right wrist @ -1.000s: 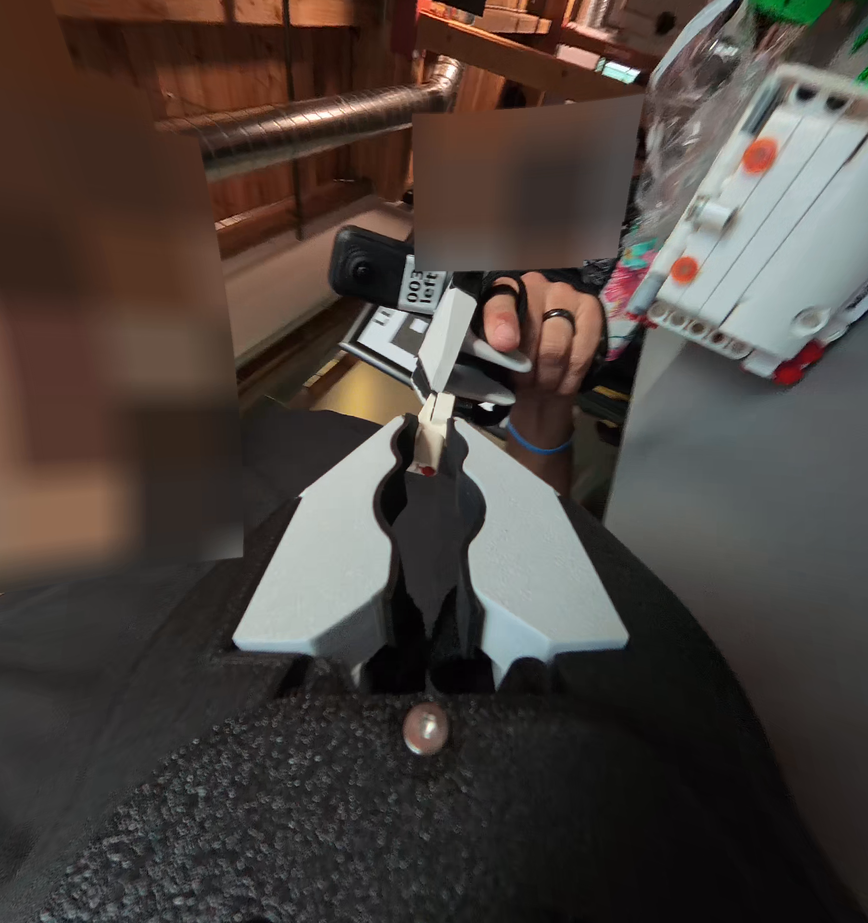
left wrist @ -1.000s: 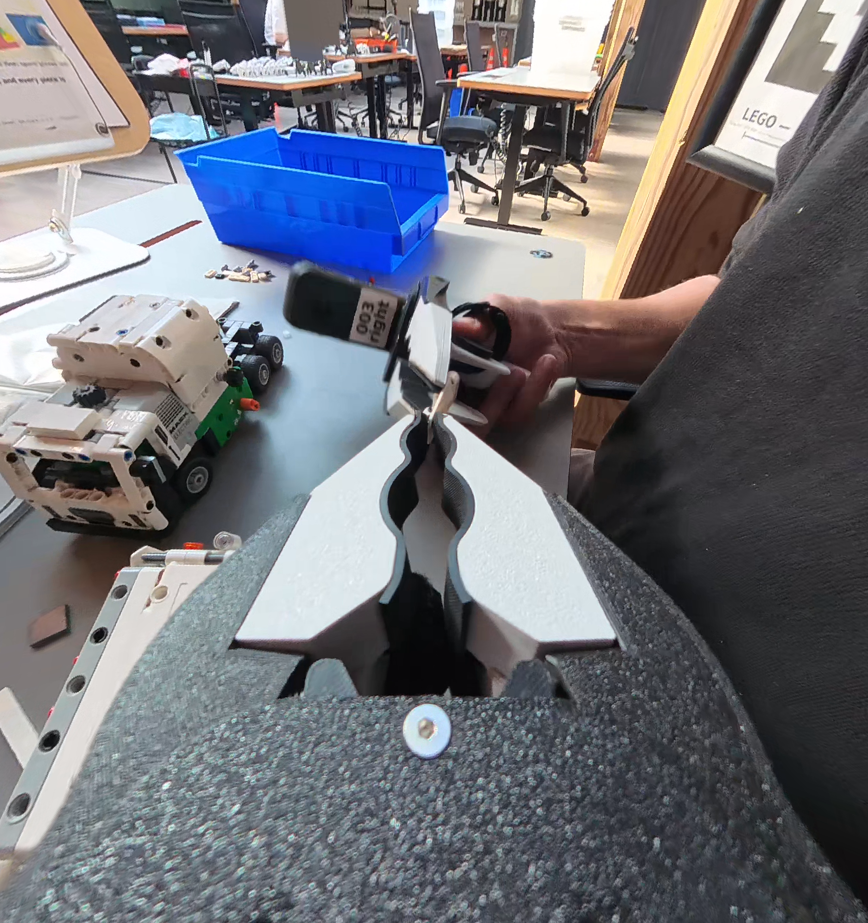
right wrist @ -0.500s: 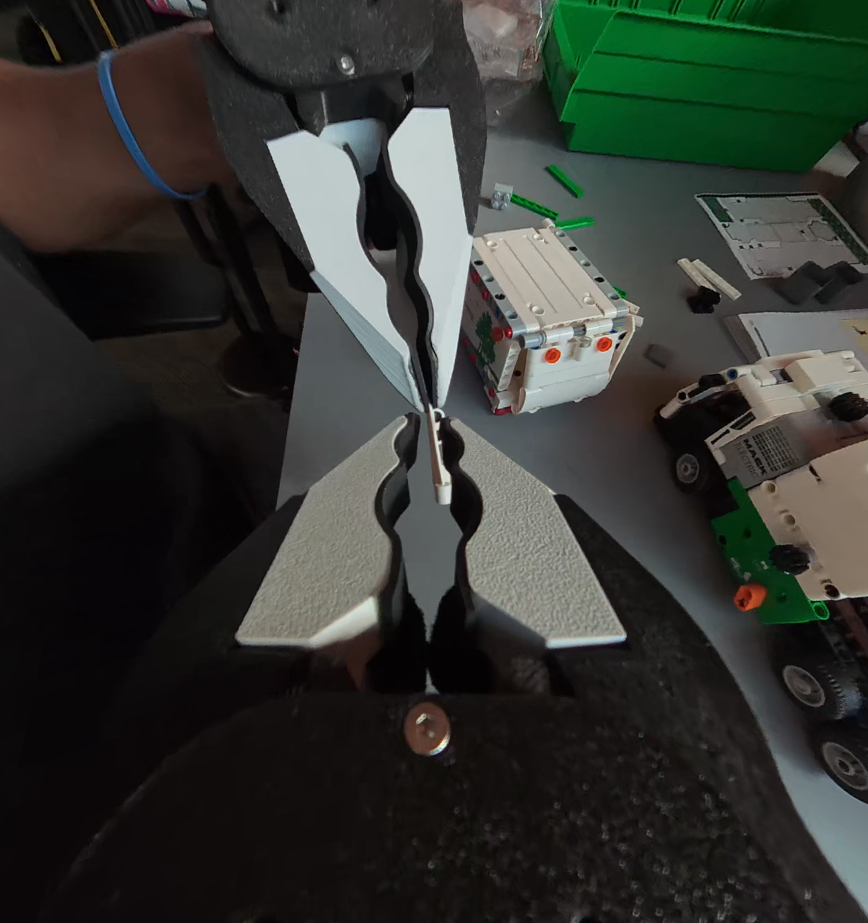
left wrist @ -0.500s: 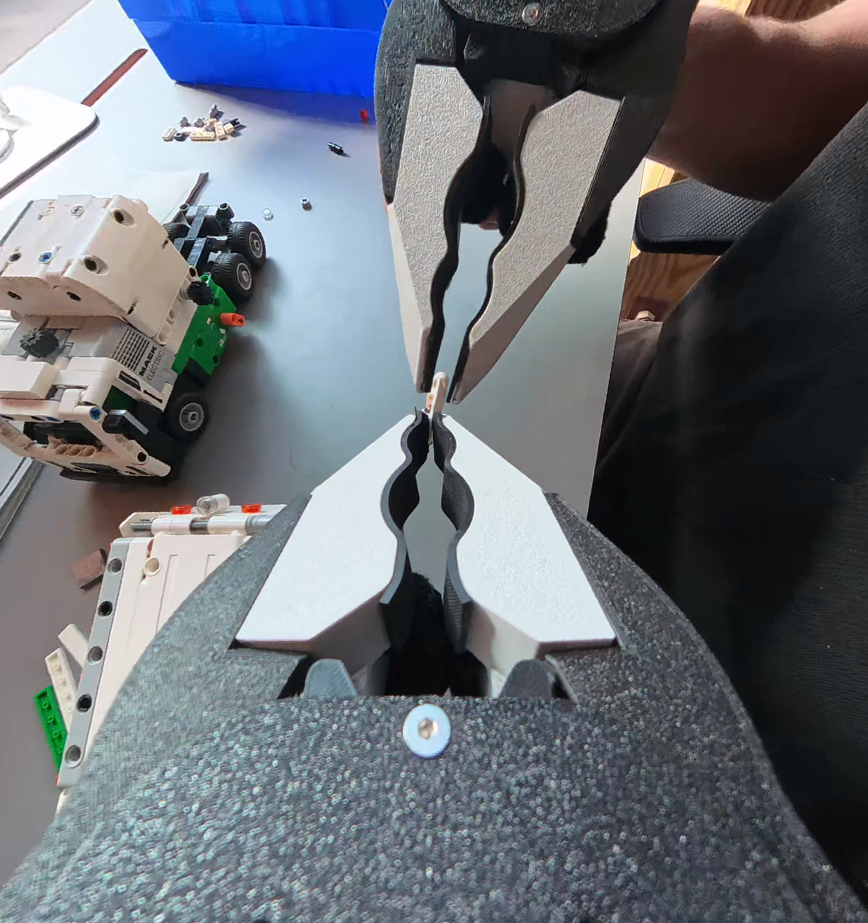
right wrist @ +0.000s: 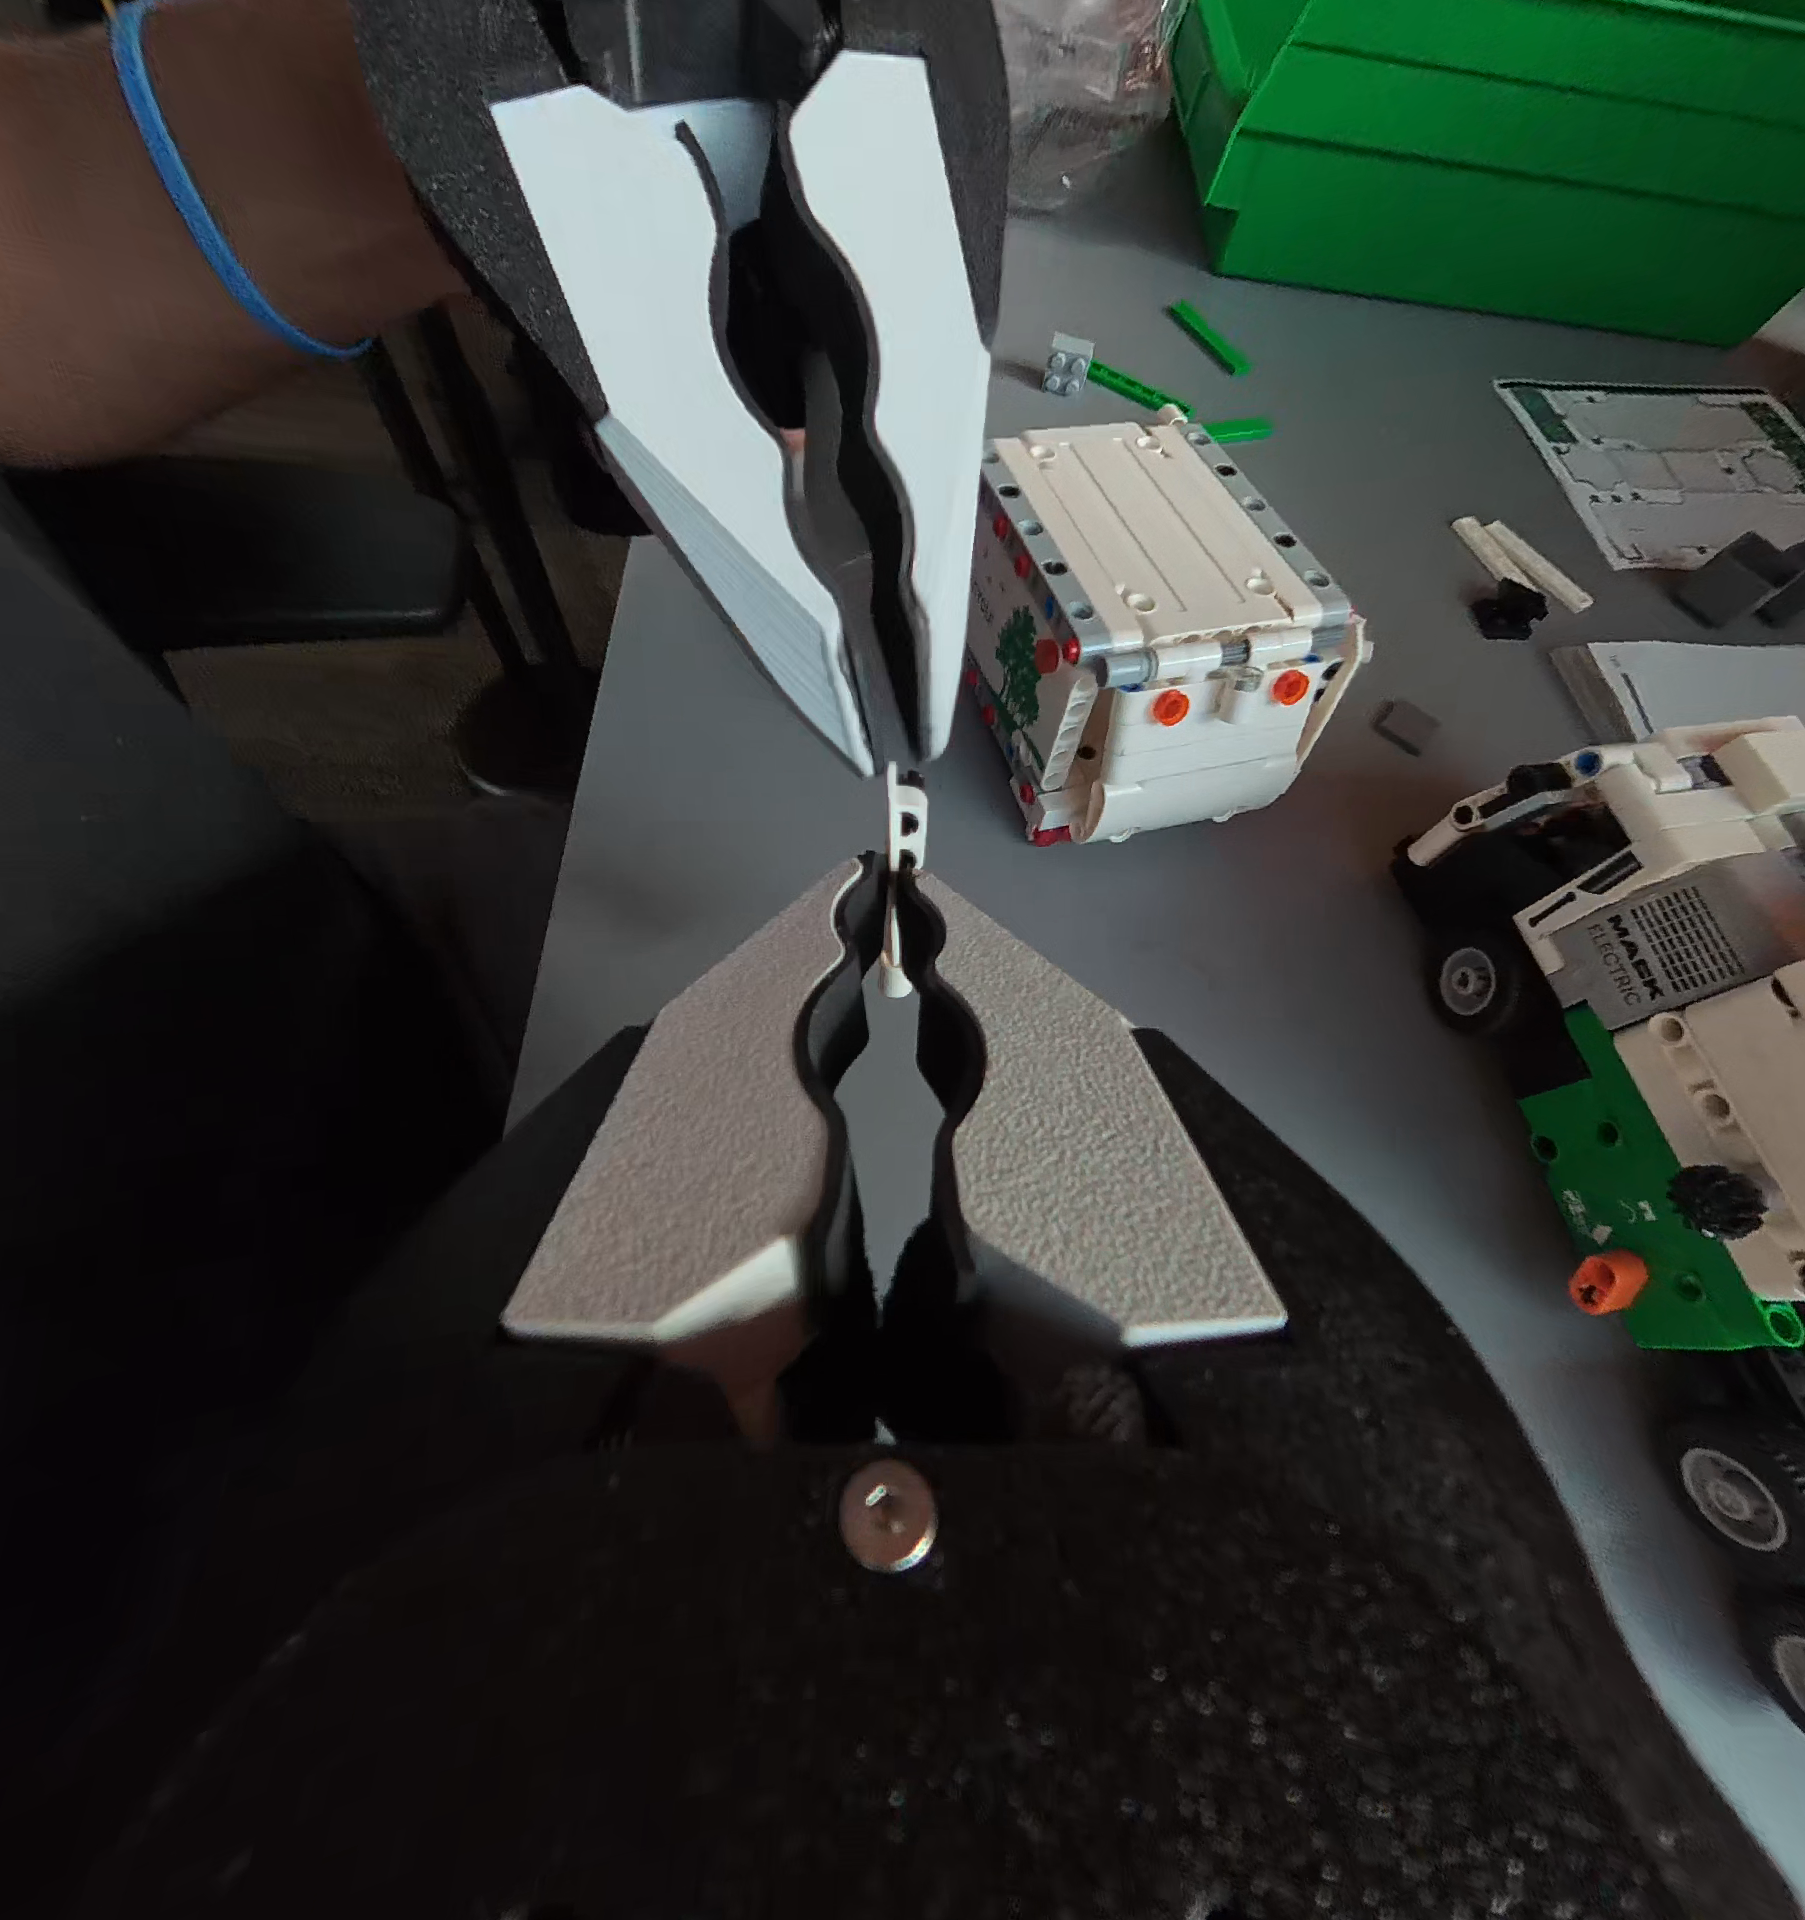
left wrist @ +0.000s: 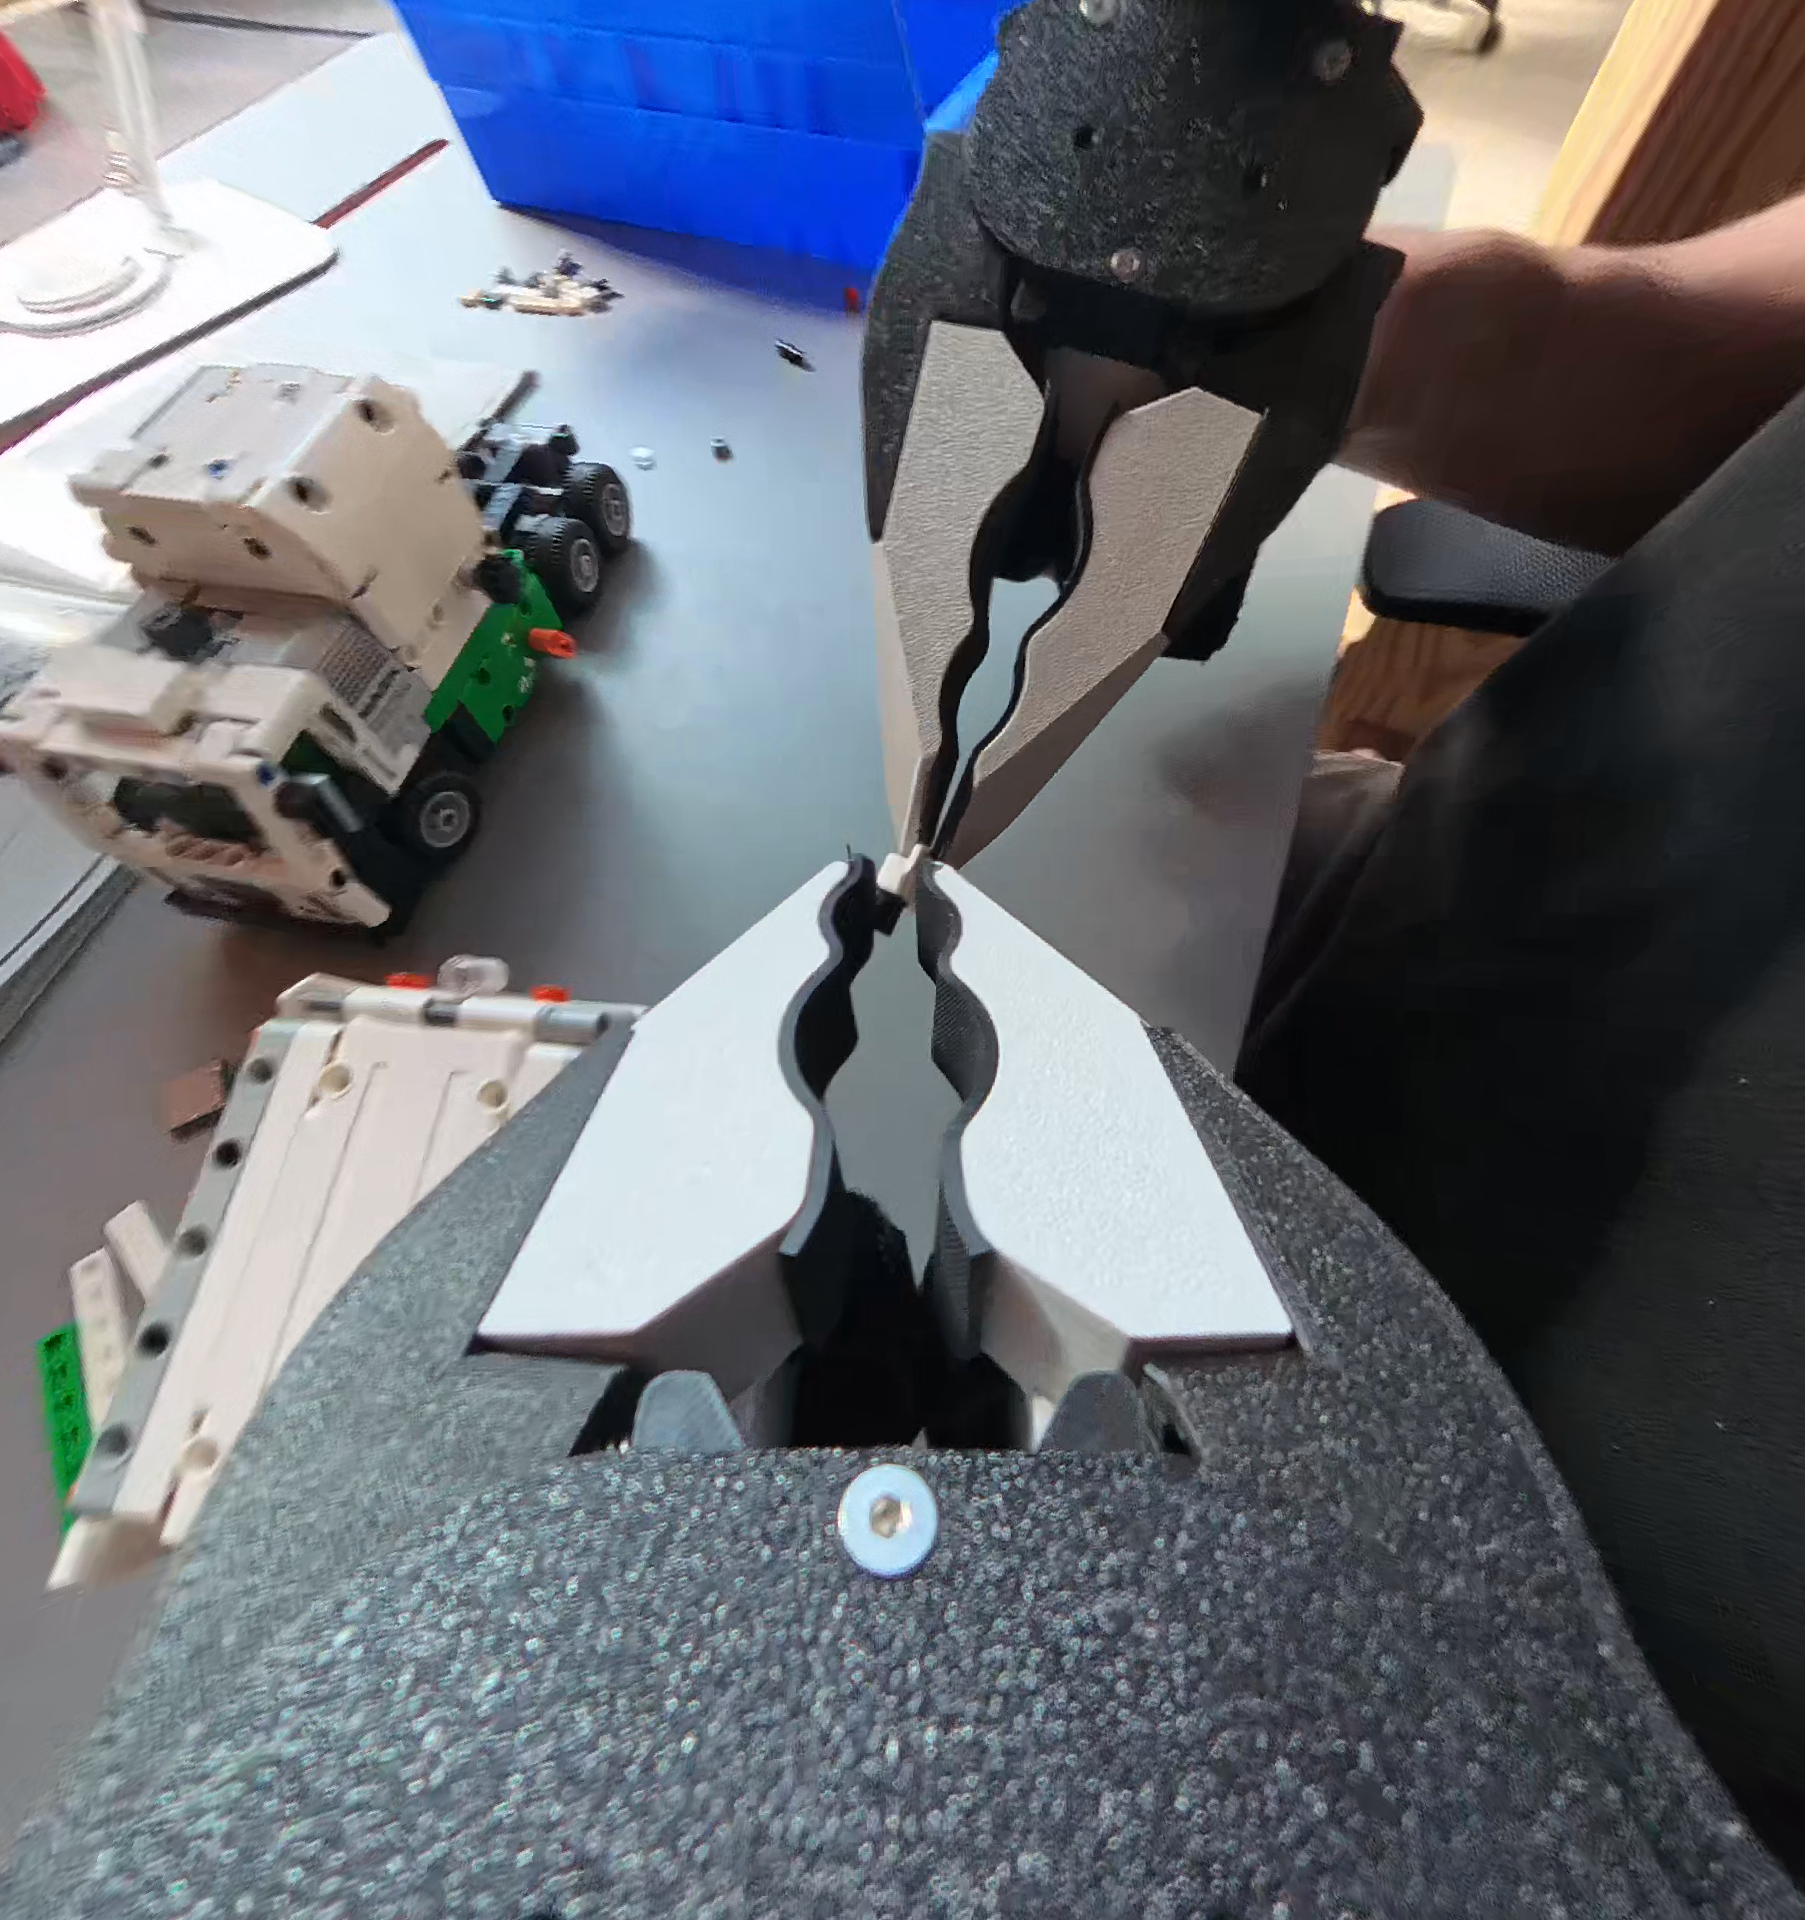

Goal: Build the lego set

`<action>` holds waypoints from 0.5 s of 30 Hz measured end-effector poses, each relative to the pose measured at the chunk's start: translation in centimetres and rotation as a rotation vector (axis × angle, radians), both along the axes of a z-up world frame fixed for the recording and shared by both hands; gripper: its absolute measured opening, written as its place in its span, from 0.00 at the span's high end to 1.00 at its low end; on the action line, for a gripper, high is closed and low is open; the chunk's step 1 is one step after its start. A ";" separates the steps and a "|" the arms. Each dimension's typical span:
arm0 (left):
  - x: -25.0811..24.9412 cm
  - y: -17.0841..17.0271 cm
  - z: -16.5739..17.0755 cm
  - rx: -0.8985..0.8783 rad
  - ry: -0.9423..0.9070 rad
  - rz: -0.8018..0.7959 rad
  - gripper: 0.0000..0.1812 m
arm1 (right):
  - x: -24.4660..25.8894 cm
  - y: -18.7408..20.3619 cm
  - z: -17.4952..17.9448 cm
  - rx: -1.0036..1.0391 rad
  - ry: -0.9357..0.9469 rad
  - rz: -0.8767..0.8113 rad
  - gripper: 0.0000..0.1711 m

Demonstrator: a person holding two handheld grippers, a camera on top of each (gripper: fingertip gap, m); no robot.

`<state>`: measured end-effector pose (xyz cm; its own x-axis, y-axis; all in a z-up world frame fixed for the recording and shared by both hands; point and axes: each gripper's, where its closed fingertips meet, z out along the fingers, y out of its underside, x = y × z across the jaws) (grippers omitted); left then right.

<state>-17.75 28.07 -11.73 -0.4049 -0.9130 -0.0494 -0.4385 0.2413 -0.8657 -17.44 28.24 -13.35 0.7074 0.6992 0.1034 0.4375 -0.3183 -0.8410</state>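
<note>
From the left wrist view, the left claw (left wrist: 893,891) and right claw (left wrist: 934,844) meet tip to tip, both pinching a small white piece (left wrist: 898,871) above the counter (left wrist: 732,717). The white truck (left wrist: 285,675) sits off to the left.

From the right wrist view, the right claw (right wrist: 893,883) pinches the same piece (right wrist: 905,831). The white box part (right wrist: 1158,613) stands beyond on the counter.

Left tongs (left wrist: 890,902) and right tongs (right wrist: 896,883) tip to tip, both nearly closed, pinching
</note>
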 end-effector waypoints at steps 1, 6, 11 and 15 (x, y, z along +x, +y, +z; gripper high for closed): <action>-0.2 1.1 0.3 -0.007 -0.021 0.046 0.90 | 0.2 0.4 0.1 0.007 0.035 -0.008 0.99; -2.2 8.1 1.0 0.007 -0.071 0.239 0.54 | 0.7 2.8 0.1 0.079 0.186 0.029 1.00; -3.0 12.4 -2.5 0.044 0.007 0.302 0.41 | 0.7 4.3 -0.9 0.008 0.219 0.051 0.99; -2.4 11.8 -3.0 -0.006 0.030 0.215 0.45 | 1.0 5.0 -1.3 -0.077 0.275 0.043 0.99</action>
